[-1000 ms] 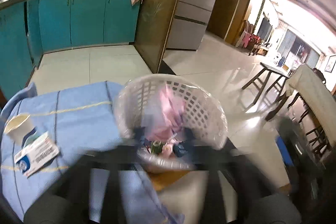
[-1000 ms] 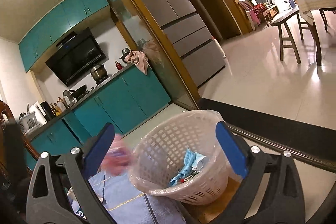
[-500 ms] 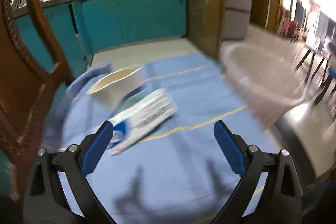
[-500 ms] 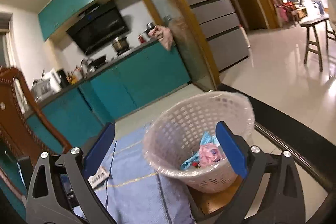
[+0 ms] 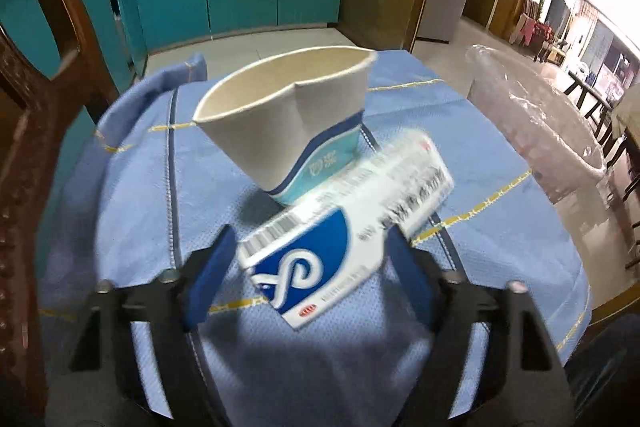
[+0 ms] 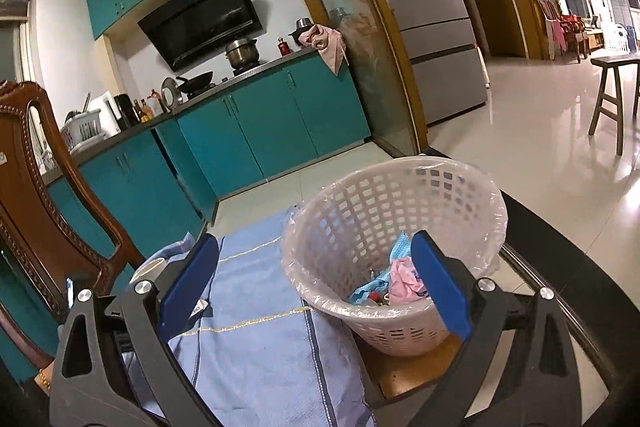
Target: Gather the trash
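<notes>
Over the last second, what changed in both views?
The left claw swung from the basket to the blue-and-white packet by the paper cup; its jaws have just been closing, the packet between them. The right claw stayed open, empty, facing the basket.

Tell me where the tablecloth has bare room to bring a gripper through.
Free: the blue cloth between the right gripper and the basket, and the strip left of the paper cup toward the chair. Crowded: the carton leans on the cup, with the left gripper closing around it.
</notes>
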Motion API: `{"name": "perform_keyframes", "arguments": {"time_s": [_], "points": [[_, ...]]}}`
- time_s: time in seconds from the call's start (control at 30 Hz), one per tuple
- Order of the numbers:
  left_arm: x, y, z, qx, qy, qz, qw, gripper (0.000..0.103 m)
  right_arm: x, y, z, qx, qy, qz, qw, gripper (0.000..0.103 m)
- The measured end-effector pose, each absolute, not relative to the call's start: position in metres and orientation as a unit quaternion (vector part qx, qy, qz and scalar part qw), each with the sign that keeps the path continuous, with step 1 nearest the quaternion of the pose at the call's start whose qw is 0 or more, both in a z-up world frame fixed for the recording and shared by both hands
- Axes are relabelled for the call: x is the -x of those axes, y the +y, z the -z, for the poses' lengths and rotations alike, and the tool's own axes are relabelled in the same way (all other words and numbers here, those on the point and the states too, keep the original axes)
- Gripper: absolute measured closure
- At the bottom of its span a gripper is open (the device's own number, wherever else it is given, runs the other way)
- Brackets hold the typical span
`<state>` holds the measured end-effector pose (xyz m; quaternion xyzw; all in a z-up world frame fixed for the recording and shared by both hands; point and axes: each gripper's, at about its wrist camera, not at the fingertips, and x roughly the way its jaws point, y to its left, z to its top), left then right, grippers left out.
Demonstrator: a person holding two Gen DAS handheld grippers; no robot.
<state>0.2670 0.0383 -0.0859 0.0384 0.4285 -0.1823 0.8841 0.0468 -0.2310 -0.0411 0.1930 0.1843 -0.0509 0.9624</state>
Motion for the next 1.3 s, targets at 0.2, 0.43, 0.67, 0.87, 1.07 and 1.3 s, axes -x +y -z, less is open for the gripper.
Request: {"name": "perform_keyframes", "arguments": {"time_s": [0.2, 0.43, 0.67, 0.87, 1.07, 1.3], "points": [[-0.250, 0.036, 0.085, -0.035, 0.444, 0.223, 0.867, 0.069, -0.054, -0.222, 0.042, -0.178, 0.197, 0.039, 0.963, 0.008], [-0.229, 0.033, 0.094, -0.023, 0.476, 0.250, 0.843, 0.102, -0.070, -0.181, 0.047, -0.127, 0.240, -0.022, 0.962, 0.008], [-0.204, 0.049, 0.050, -0.034, 0.380, 0.204, 0.902, 0.018, -0.119, -0.135, 0.071, -0.185, 0.336, -0.099, 0.918, 0.008], [-0.176, 0.073, 0.011, 0.000, 0.277, 0.132, 0.952, 0.018, -0.193, -0.084, 0.111, -0.251, 0.428, -0.073, 0.865, 0.021], [-0.171, 0.081, 0.001, 0.014, 0.245, 0.104, 0.964, 0.017, -0.239, -0.043, 0.128, -0.238, 0.477, -0.042, 0.845, 0.036], [-0.193, 0.079, 0.010, 0.018, 0.265, 0.116, 0.957, 0.017, -0.251, -0.040, 0.130, -0.204, 0.488, -0.030, 0.848, 0.064]]}}
